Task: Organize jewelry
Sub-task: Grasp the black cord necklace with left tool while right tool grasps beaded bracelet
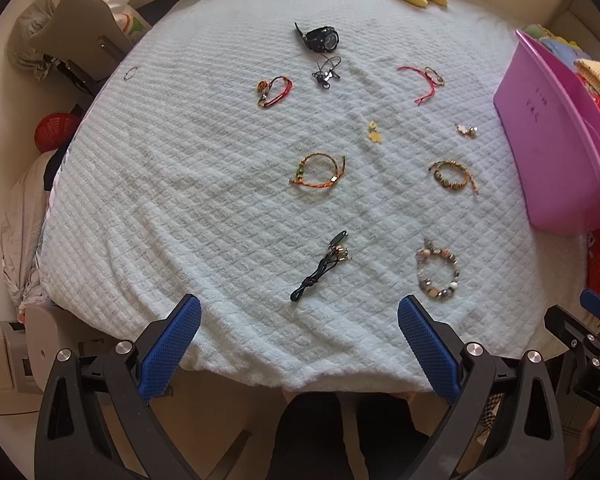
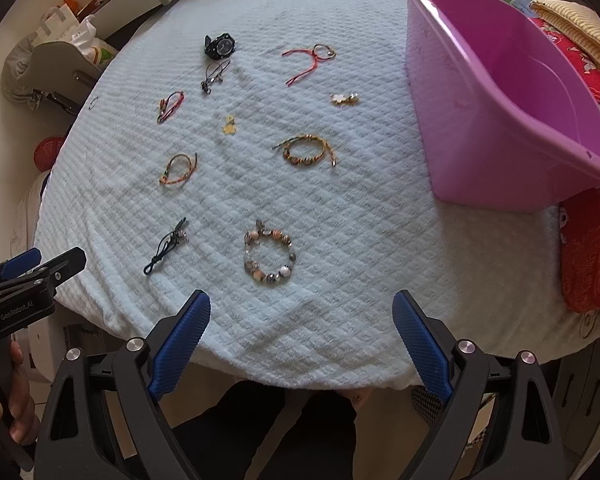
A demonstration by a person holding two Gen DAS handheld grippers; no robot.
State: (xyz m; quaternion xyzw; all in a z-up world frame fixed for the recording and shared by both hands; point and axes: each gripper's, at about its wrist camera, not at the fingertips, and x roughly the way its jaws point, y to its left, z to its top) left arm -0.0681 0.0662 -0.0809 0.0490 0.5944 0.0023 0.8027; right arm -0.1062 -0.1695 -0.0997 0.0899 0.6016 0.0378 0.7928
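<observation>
Nothing's picked up yet: both the left gripper (image 1: 299, 322) and right gripper (image 2: 301, 318) hang spread and empty, so the beaded bracelet (image 2: 269, 257) just ahead of the right one looks the likely first grab, bound for the pink tub (image 2: 500, 92) off to its right.

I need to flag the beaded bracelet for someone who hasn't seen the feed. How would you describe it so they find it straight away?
Start at the pink tub on the right of the pale blue quilted cover, then drop to the near edge in front of the right tongs. The beaded bracelet lies there, a closed ring of chunky mixed beads; its neighbours are thin cords and woven bands.
</observation>
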